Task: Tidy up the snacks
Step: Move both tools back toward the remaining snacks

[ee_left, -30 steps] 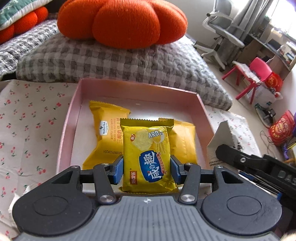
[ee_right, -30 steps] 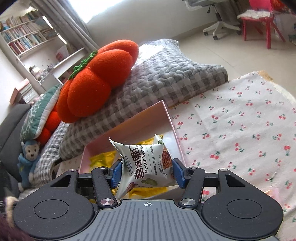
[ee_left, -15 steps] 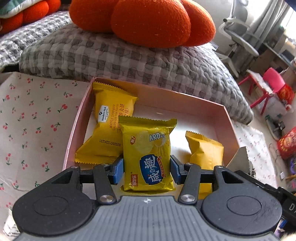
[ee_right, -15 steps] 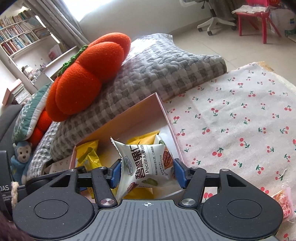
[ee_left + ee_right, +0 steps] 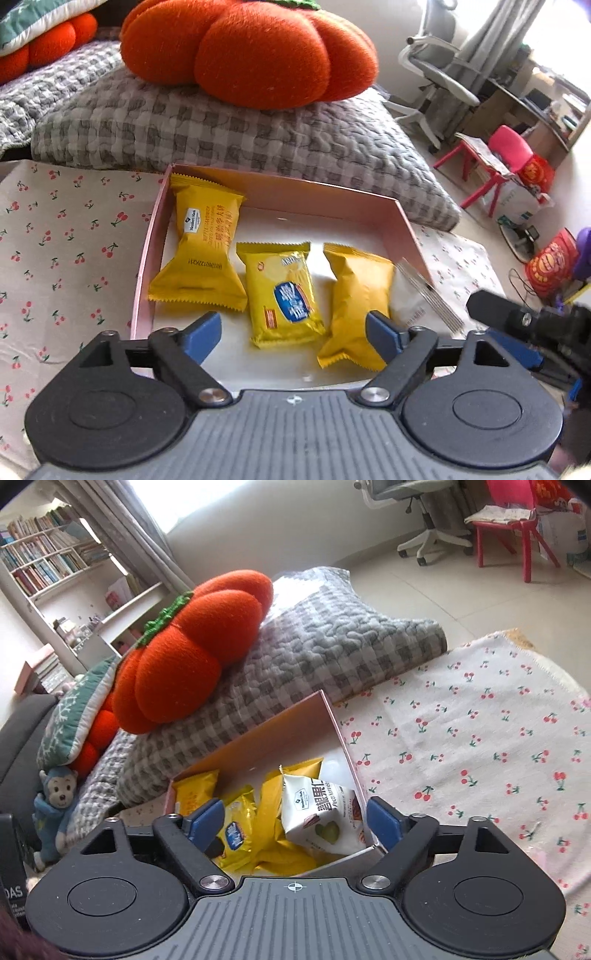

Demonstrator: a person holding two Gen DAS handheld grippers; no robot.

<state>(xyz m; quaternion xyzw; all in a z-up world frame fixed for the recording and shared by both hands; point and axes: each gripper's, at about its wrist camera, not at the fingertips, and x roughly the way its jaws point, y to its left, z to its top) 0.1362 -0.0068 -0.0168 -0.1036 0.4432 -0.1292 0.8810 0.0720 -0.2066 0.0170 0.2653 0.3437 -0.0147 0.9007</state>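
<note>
- We take the pink box point(image 5: 146, 258) as our landmark; it sits on the cherry cloth point(image 5: 62, 236), with its far wall just in front of the grey checked cushion point(image 5: 221, 136).
- Left of the box we see only the cloth.
- In the box's left part, against the left wall, lies a waffle pack point(image 5: 203, 251), yellow with a small white label.
- Above the box's near edge hangs our left gripper point(image 5: 293, 332). Its jaws are opening, the blue pads well apart, and neither pad presses on anything.
- In the middle of the box, between those pads as the left wrist view shows it, lies the cracker pack point(image 5: 282, 291), yellow with a blue oval, flat on the floor of the box.
- Just right of it lies a plain yellow pack point(image 5: 356, 295), its lower corner behind the left gripper's right pad.
- In the box's right corner lies the white pecan pack point(image 5: 319, 816), against the right wall and partly over the yellow packs.
- Our right gripper point(image 5: 295, 821) hangs over that near right corner. Its jaws are opening too, and the pecan pack shows between the pads with neither pad on it.
- Behind the box, an orange pumpkin pillow point(image 5: 251, 48) rests on the cushion.
- Right of the box the cherry cloth goes on.
</note>
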